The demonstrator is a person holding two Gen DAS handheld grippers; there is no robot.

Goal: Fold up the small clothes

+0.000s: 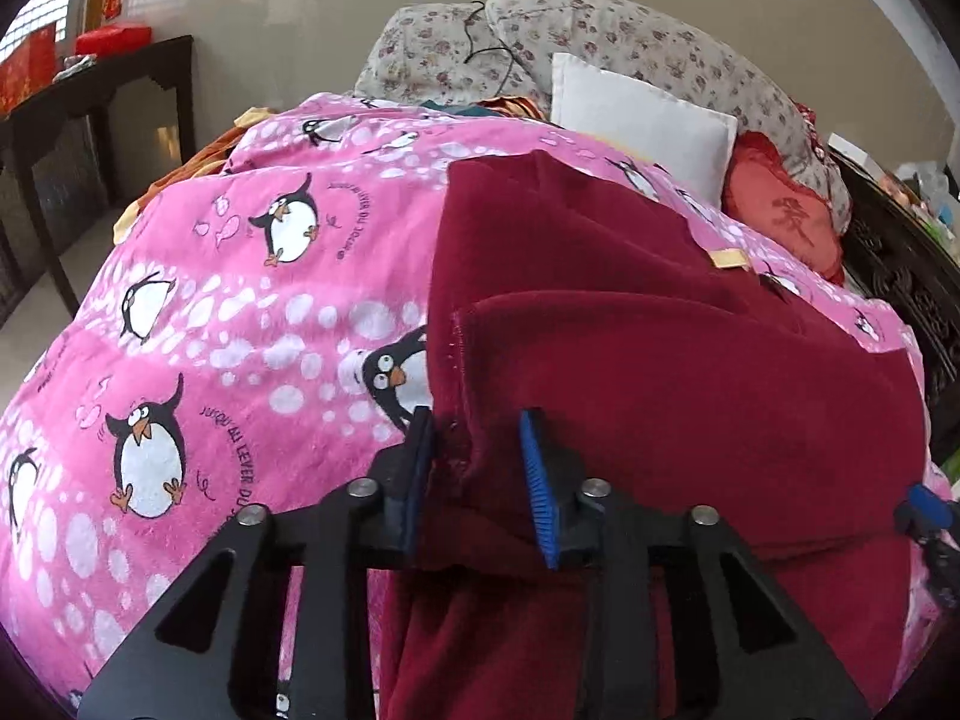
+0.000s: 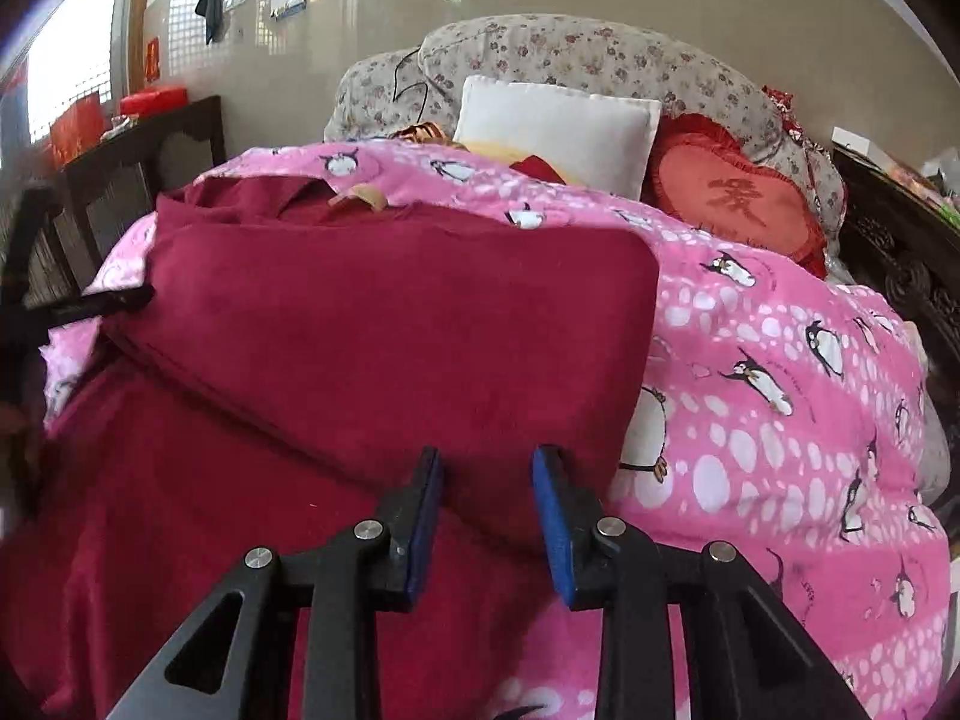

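Note:
A dark red fleece garment lies on a pink penguin-print blanket, with its near part folded back over itself. A yellow label shows near its far edge. My left gripper is open, its blue pads either side of the garment's left folded edge. In the right wrist view the garment fills the left and middle, and my right gripper is open over the folded flap's near right corner. The left gripper's black frame shows at the far left, the right gripper's blue pad at the right edge.
The blanket covers a bed. At its head lie a white pillow, a red heart cushion and floral bedding. A dark side table with red boxes stands left; a dark carved bedframe runs along the right.

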